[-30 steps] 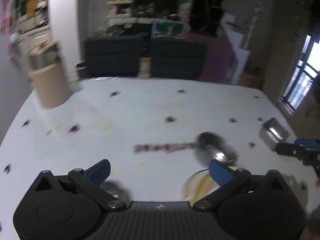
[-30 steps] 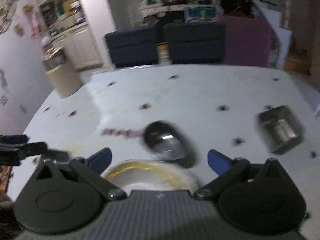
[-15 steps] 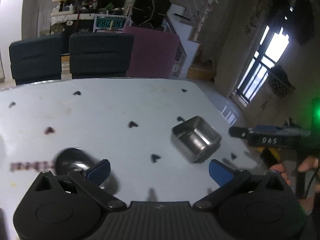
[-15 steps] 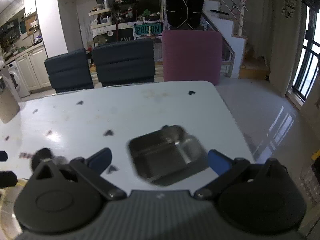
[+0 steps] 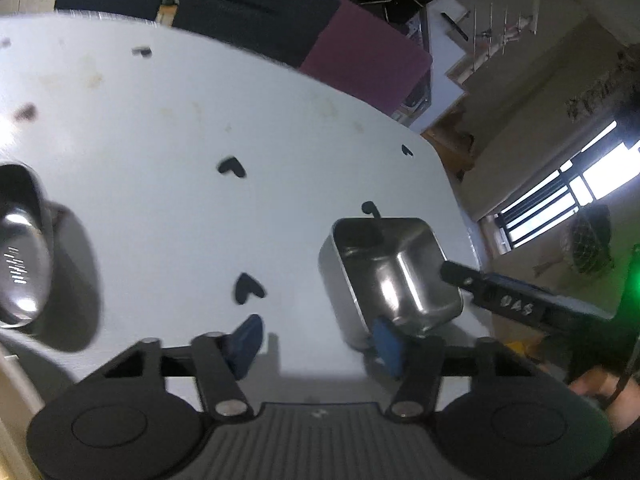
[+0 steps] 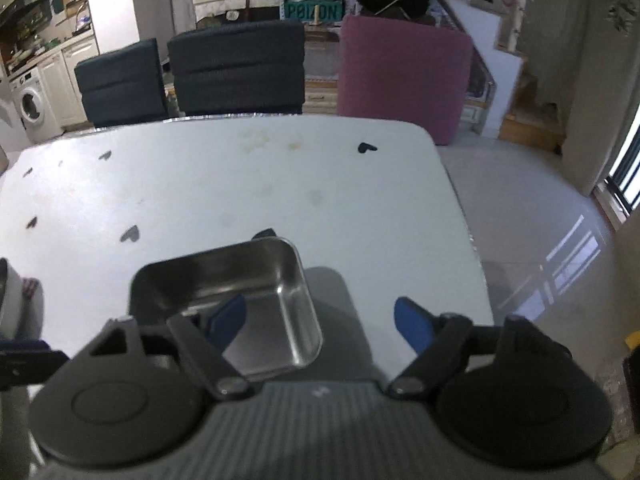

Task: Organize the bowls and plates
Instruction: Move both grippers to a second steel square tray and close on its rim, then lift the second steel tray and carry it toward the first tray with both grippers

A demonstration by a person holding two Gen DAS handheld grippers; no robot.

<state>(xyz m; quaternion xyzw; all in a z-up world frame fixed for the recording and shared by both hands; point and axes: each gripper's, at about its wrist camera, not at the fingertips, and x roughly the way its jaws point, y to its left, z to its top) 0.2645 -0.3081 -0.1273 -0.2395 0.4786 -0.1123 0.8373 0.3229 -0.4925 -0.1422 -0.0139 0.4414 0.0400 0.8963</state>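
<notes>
A square steel dish sits near the white table's right edge. My left gripper comes at its near left corner. Its jaws are closing, with the right pad at the dish's wall and the left pad over bare table. My right gripper straddles the dish's right wall, and its jaws are closing too. One pad hangs inside the dish and the other stands outside it. Neither gripper presses on the dish. A round steel bowl stands at the far left.
The table's right edge runs close beside the dish, with bare floor beyond it. Two dark chairs and a purple chair stand behind the far edge. Black heart marks dot the tabletop. A person's hand holds the right gripper.
Both grippers swung right and down, from over the round bowl and a yellow-rimmed plate to the square dish. Both pairs of jaws have narrowed. The plate has left view.
</notes>
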